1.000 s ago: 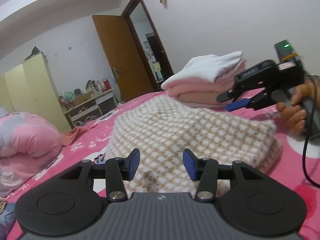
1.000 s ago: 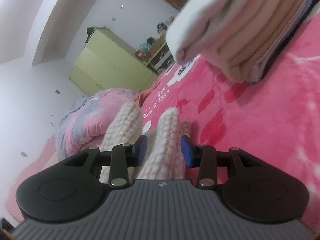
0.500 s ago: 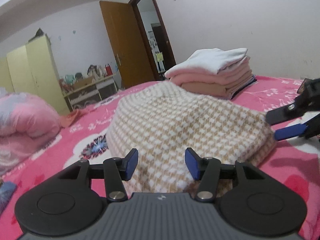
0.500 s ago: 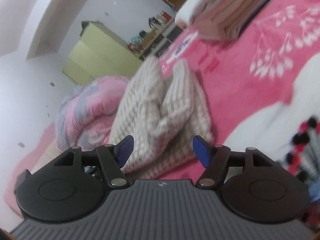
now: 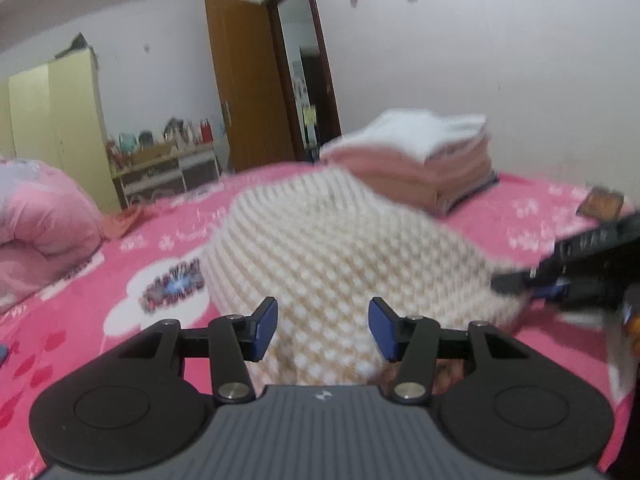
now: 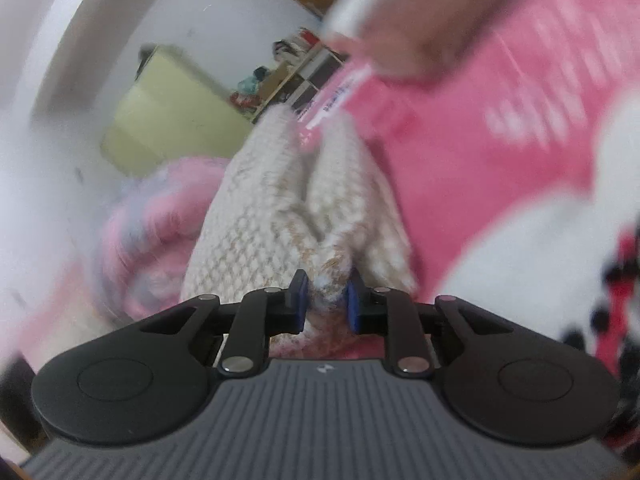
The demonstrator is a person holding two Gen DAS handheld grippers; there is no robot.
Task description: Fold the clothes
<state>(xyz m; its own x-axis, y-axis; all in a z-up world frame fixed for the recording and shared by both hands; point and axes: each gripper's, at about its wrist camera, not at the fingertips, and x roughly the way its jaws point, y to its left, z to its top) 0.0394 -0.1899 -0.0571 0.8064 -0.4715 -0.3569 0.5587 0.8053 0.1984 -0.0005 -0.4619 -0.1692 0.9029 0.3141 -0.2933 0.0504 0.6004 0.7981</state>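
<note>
Cream-and-tan checked knit garment (image 5: 340,256), lying bunched on the pink floral bedspread (image 5: 532,216): right gripper (image 6: 325,300), jaws wide half a second ago, now pinches its near fold, left gripper (image 5: 323,326) jaws remaining wide, so folding likely resumes.

Much of the room swims in blur. In the right wrist view the stack of folded clothes (image 6: 420,16) is a smear cut off by the top edge, and its layers can't be counted. The pink bedspread (image 6: 500,120) carries a print too streaked to read. Between the right gripper (image 6: 326,300) pads, a bunched corner of the checked knit garment (image 6: 280,216) hides whatever lies under it. From the left wrist view that gripper is cut off by the right edge. The left gripper (image 5: 322,326) body covers the garment's near hem. The clutter on the low shelf (image 5: 168,164) is too small to name.
</note>
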